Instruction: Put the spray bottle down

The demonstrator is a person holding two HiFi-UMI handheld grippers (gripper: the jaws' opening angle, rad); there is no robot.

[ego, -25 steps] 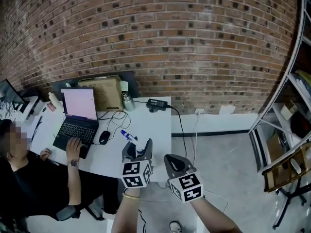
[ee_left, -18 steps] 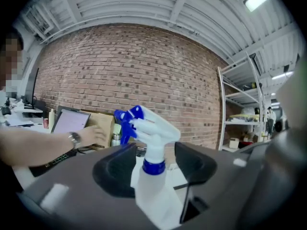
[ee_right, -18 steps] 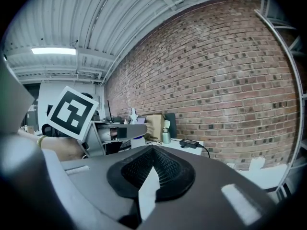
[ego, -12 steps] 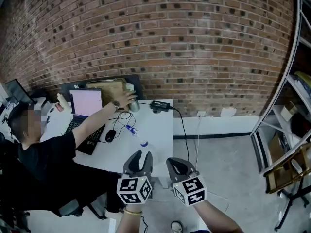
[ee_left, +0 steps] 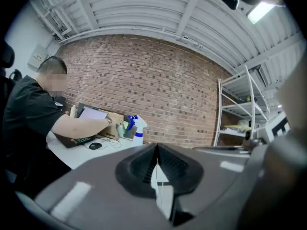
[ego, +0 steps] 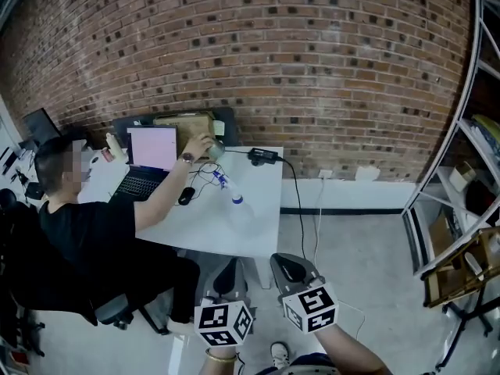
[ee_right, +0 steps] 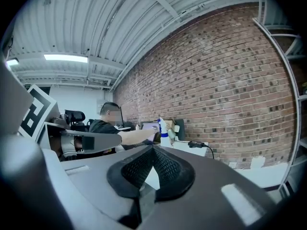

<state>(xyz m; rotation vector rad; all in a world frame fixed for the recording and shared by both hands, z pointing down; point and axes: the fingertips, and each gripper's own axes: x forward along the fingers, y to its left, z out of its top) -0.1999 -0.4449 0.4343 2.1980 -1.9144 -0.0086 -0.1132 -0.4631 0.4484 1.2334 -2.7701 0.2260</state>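
Note:
The spray bottle (ego: 237, 205), clear with a blue and white head, stands upright on the white table (ego: 258, 237), near its right part. It shows far off in the left gripper view (ee_left: 138, 130) and the right gripper view (ee_right: 164, 132). Both grippers are back from the table's near edge, over the floor. My left gripper (ego: 228, 273) (ee_left: 157, 148) is shut with nothing between its pads. My right gripper (ego: 283, 266) (ee_right: 153, 151) is beside it, also shut and empty.
A person in black (ego: 86, 233) sits at the table's left and reaches an arm to a metal flask (ego: 215, 149). A laptop (ego: 151, 153), a mouse (ego: 186, 196), cables, a cardboard box (ego: 186, 123) and a power adapter (ego: 262, 156) lie at the back. Metal shelving (ego: 457, 209) stands at the right.
Both grippers drew back from the table. The left one let go of the spray bottle, which now stands alone, and its jaws closed. The seated person reached across to the flask.

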